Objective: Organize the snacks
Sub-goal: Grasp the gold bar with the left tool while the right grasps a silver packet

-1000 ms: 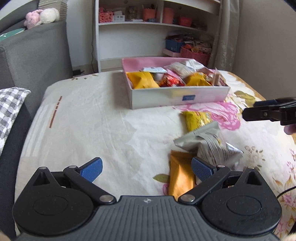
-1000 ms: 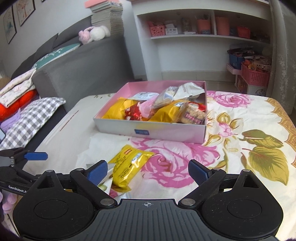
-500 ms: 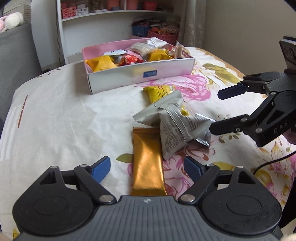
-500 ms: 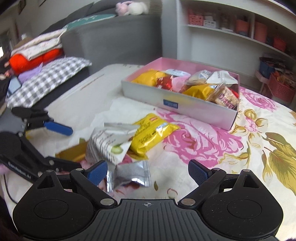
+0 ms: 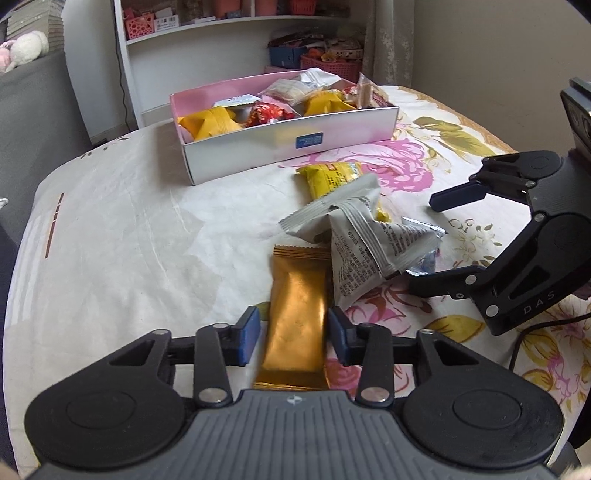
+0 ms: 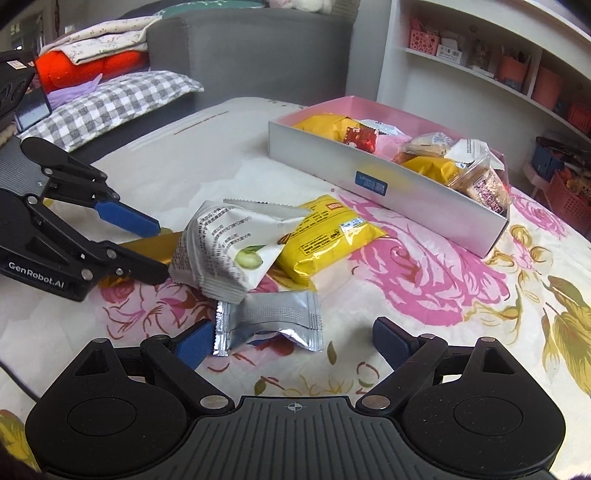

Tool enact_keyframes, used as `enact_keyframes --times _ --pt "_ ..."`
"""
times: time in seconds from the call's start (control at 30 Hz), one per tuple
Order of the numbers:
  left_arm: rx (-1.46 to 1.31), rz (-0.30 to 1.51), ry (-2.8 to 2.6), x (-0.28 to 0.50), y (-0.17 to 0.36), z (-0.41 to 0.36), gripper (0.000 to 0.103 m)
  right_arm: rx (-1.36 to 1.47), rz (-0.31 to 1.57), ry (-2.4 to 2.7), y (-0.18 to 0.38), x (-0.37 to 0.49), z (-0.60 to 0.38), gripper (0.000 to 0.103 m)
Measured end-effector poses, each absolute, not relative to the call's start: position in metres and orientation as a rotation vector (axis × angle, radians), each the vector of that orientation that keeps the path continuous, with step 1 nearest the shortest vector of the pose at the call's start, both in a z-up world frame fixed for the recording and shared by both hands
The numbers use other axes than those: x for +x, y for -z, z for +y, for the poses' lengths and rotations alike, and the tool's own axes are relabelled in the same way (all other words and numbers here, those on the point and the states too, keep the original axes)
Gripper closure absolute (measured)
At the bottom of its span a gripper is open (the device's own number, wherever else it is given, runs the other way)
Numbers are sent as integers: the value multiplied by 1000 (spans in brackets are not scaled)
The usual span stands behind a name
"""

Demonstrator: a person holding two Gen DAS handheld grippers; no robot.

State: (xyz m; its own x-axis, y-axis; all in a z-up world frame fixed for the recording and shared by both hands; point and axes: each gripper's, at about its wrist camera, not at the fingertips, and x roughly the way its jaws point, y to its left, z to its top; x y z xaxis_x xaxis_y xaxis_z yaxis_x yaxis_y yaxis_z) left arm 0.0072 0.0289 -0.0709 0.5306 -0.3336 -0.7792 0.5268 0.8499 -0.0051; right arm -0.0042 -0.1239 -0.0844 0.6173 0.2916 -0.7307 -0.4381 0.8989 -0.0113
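Gold bar (image 5: 295, 325) lies on your floral sheet (image 5: 110, 240), long axis toward the pink box (image 5: 288, 147) and shelves (image 5: 221, 26); your left gripper (image 5: 291, 334) straddles it, pads near its sides, right gripper (image 6: 291, 341) spread around the silver packet (image 6: 269, 323).

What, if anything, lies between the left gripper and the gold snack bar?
Nothing visible. The left gripper already straddles the gold snack bar, with open jaws on either side. The white packet lies beside the bar's far end, clear of the gripper.
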Motion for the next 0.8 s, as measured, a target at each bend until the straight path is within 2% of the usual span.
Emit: enact_keyframes --times 0.13,0.23,0.4,0.63,0.73,0.77,0.8 --pt "245 870 472 12 70 30 71 -187 790 -410 84 -2 -126 20" --pt "241 867 436 15 71 34 72 -193 780 -400 82 -1 -128 30" --pt "236 869 403 19 70 39 64 -190 772 -401 83 3 -128 30" --pt "222 879 383 24 70 38 60 -187 759 -404 84 12 -124 30" --pt "204 889 381 27 70 38 67 -193 744 -420 83 12 -119 48" --pt "202 890 382 27 69 37 72 -201 740 -423 83 12 -117 52" --pt "206 888 378 28 69 36 75 -211 735 -428 82 12 -115 60"
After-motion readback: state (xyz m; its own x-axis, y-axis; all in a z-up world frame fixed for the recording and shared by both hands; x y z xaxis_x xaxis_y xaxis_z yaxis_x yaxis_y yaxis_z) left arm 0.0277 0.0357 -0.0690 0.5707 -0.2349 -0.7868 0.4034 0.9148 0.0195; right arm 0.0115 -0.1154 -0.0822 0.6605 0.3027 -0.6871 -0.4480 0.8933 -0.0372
